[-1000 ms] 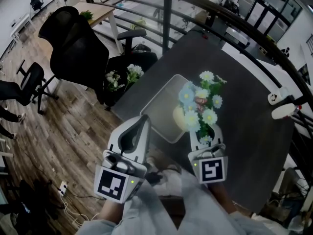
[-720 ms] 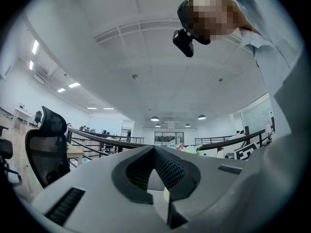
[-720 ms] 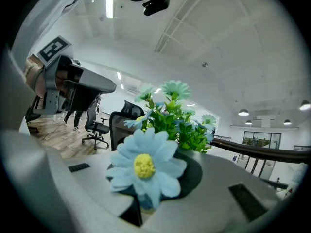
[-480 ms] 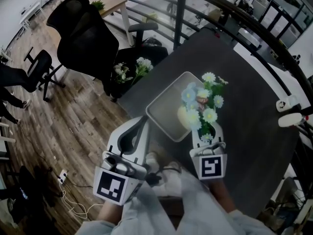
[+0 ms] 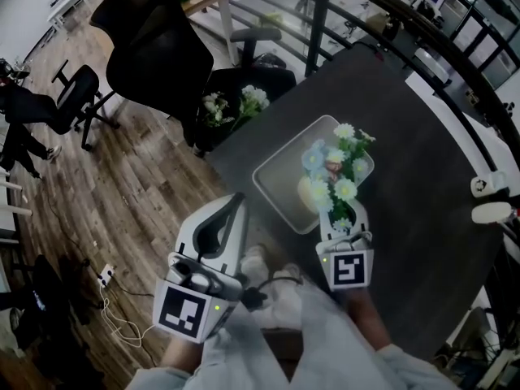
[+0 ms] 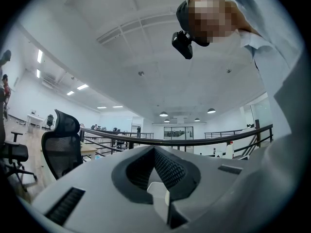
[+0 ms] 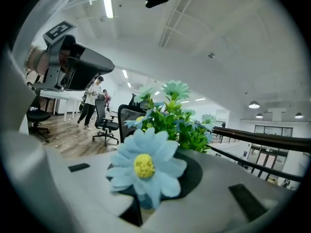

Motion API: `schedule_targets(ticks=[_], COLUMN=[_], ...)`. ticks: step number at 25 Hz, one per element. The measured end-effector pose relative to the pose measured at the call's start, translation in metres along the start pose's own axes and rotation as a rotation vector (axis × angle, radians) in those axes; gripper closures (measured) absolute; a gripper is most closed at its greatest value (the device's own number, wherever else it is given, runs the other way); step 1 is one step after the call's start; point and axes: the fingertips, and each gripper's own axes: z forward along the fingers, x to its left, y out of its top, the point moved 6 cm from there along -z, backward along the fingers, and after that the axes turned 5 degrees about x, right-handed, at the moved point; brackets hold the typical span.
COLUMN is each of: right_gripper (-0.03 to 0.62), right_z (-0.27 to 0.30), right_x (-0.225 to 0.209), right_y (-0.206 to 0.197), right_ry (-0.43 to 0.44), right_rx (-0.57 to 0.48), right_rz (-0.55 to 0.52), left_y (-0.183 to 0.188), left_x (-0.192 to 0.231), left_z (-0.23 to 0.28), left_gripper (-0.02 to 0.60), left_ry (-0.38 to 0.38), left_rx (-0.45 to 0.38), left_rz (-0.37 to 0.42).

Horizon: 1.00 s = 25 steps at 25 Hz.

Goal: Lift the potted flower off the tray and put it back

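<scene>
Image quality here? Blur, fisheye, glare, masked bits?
Head view: dim and soft, potted flower washed pale against the dark table. Left gripper view: strong fisheye, black corners, mosaic patch over a face. Right gripper view: same fisheye; near blue bloom slightly soft, ceiling strip light glaring.

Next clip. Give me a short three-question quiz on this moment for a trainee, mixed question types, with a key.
1. True or false: the left gripper holds the potted flower.
2. The tray lies on: A) the dark table, B) the wood floor, C) the black chair.
3. Fill in: flowers stand between the jaws of the ___ gripper.
Key: 1 false; 2 A; 3 right gripper.
</scene>
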Motion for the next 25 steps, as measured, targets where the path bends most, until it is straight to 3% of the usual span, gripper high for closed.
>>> schedule_targets(ticks=[14,25], right_gripper=[0.545,0.545], right_z=[0.04,0.059], right_x=[0.016,0.029], right_y=[-0.035,-0.059], right_ry=[0.071,0.092], right_rx=[0.067,0.112], right_rz=[-0.003,-0.001], left_y=[-0.01,-0.016], left_x=[0.015,0.019], left_z=[-0.009,-0.008], left_gripper=[0.581,0.582], left_ry=[0.076,0.072], left_rx=[0.034,0.061], left_rz=[0.0,-0.003])
